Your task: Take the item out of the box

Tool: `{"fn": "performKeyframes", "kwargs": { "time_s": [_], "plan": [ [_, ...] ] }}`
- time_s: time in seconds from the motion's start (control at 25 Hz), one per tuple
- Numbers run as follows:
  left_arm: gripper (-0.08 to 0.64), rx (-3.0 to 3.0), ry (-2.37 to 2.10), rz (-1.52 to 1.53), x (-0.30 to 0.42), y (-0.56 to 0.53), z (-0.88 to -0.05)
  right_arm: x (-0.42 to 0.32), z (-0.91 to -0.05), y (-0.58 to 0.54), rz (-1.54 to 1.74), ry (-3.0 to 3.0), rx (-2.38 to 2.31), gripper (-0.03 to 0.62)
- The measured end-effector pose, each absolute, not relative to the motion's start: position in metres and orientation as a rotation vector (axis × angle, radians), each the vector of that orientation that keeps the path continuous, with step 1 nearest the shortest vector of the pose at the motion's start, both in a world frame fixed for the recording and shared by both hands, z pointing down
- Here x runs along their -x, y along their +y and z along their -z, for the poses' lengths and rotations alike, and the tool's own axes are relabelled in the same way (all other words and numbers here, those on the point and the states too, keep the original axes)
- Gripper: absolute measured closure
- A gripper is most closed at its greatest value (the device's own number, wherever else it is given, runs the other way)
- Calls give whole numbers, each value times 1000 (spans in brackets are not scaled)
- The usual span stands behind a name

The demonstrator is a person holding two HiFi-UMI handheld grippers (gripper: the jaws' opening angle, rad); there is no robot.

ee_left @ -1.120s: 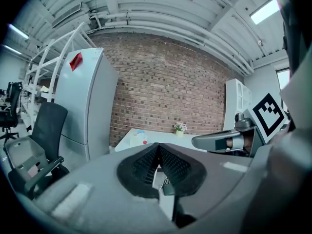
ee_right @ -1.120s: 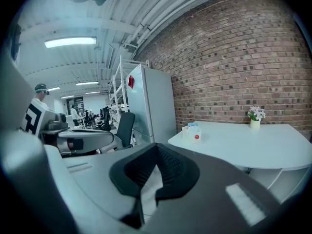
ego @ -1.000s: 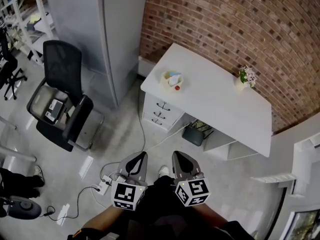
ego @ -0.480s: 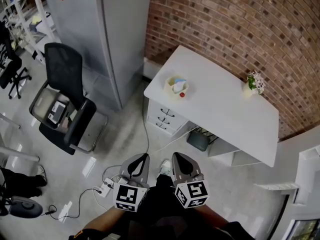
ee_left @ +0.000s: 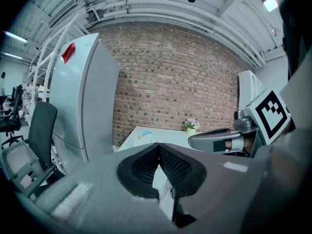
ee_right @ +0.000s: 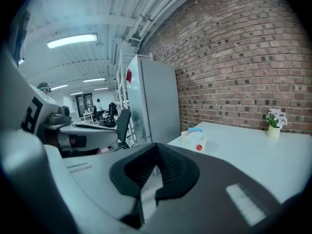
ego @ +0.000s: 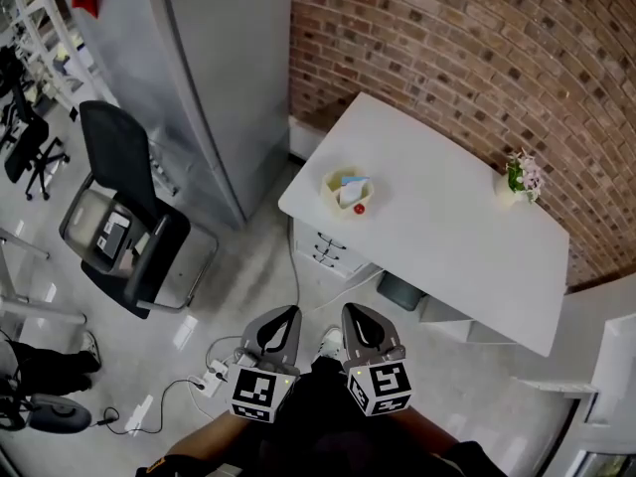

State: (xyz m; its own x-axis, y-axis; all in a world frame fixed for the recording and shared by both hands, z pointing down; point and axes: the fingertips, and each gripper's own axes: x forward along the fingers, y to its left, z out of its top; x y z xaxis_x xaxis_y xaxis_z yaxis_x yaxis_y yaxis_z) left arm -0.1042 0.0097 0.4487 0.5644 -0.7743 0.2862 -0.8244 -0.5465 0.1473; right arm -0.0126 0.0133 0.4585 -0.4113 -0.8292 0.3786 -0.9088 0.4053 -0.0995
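Observation:
A small cream box (ego: 343, 191) stands near the left end of a white desk (ego: 447, 237), with a blue-and-white item and a small red one inside. The same box (ee_right: 196, 140) shows in the right gripper view, and faintly as the box (ee_left: 142, 136) in the left gripper view. Both grippers hang low in front of the person, well short of the desk. My left gripper (ego: 281, 315) is shut with nothing in it. Beside it, my right gripper (ego: 352, 312) is also shut and empty.
A little pot of flowers (ego: 522, 178) sits at the desk's far right by the brick wall. A tall grey cabinet (ego: 214, 78) stands left of the desk. A black office chair (ego: 124, 212) is further left, and cables with a power strip (ego: 214, 371) lie on the floor.
The view has moved towards the desk and turned slightly, so desk and box sit lower and further right. Both grippers stay shut in the same place.

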Motion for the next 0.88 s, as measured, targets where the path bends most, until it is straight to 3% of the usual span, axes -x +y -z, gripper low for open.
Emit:
{"fn": "performKeyframes", "kwargs": {
  "time_s": [0.88],
  "plan": [
    [555,-2488,-1402,-353,27,-58,-447,-63,-464,-63,-442,-2423,-1408,591]
  ]
}}
